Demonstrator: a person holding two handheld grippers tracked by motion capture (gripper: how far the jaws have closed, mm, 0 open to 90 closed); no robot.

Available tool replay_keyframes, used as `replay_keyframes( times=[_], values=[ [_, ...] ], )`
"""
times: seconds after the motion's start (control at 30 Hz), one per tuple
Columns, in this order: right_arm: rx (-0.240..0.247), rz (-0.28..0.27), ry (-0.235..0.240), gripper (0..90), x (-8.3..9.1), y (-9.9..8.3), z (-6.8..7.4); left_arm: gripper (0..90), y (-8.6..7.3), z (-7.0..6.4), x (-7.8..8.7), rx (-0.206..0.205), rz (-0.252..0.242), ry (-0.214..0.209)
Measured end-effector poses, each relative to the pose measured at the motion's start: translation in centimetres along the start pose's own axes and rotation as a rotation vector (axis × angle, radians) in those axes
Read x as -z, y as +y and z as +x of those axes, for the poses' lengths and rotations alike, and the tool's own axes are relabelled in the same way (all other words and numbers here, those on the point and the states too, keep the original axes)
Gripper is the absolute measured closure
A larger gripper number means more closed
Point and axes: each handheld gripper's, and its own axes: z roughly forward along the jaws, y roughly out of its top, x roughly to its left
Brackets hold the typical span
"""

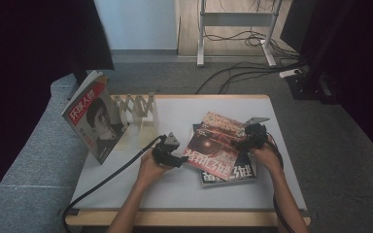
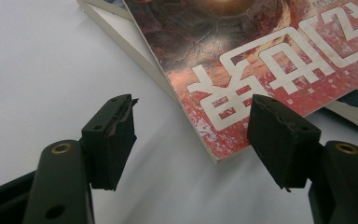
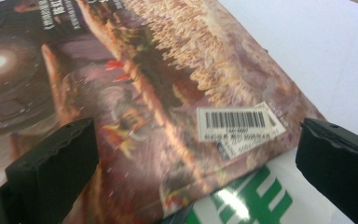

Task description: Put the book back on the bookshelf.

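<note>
On the white table (image 1: 175,187) a red-covered magazine (image 1: 212,145) lies skewed on top of a darker magazine (image 1: 233,174), right of the middle. The left gripper (image 1: 171,156) sits low at the red magazine's near left corner, jaws spread wide with that corner (image 2: 216,156) just between them, not gripped. The right gripper (image 1: 252,136) is at the far right edge, jaws likewise apart, straddling the end with the barcode label (image 3: 238,122) (green print shows beneath it). Off to the left, another magazine (image 1: 93,116) stands propped against a pale folding rack (image 1: 138,114).
</note>
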Motion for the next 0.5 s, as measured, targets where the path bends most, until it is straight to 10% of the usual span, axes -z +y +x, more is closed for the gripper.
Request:
replay_keyframes(
  times=[0.5],
  values=[
    [-0.007, 0.013, 0.043, 0.0, -2.3, 1.6, -2.3, 32.3, 0.0, 0.0, 0.0, -0.006, -0.001, 0.001]
  ],
)
